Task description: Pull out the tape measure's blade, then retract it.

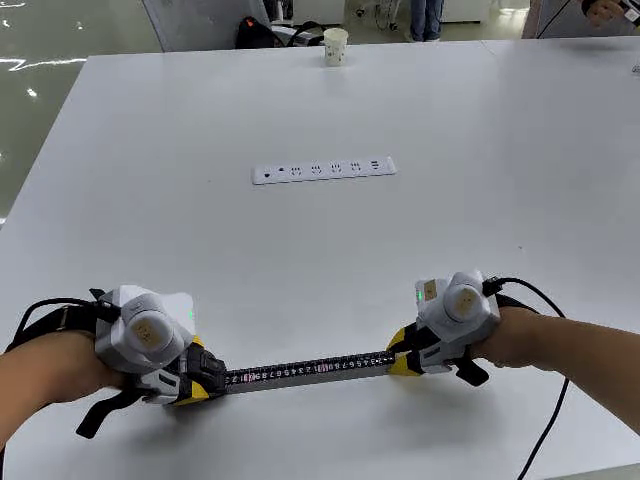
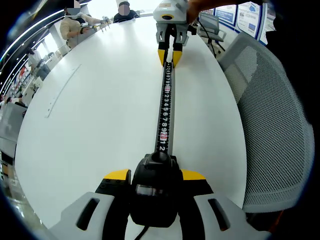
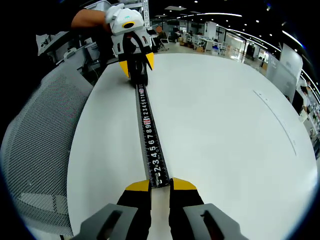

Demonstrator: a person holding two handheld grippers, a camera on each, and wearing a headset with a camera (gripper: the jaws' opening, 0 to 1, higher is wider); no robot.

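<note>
The case (image 2: pixel 152 195) is clamped between the jaws of the left gripper (image 1: pixel 198 374), near the front edge of the table (image 1: pixel 320 240). The blade (image 1: pixel 310 371) is drawn out along a 9-to-3 o'clock line in the head view. Its tip is pinched by the right gripper (image 3: pixel 160 186), whose jaws are closed narrow on it. In the left gripper view the blade runs from the case straight to 12 o'clock. The pull-out is judged done. For retraction, the tip would have to be carried toward 9 o'clock along that same axis.

The left claw (image 1: pixel 204 376) clamps the tape measure's case (image 1: pixel 210 372); the right claw (image 1: pixel 400 354) pinches its extended blade (image 1: pixel 310 371).
</note>
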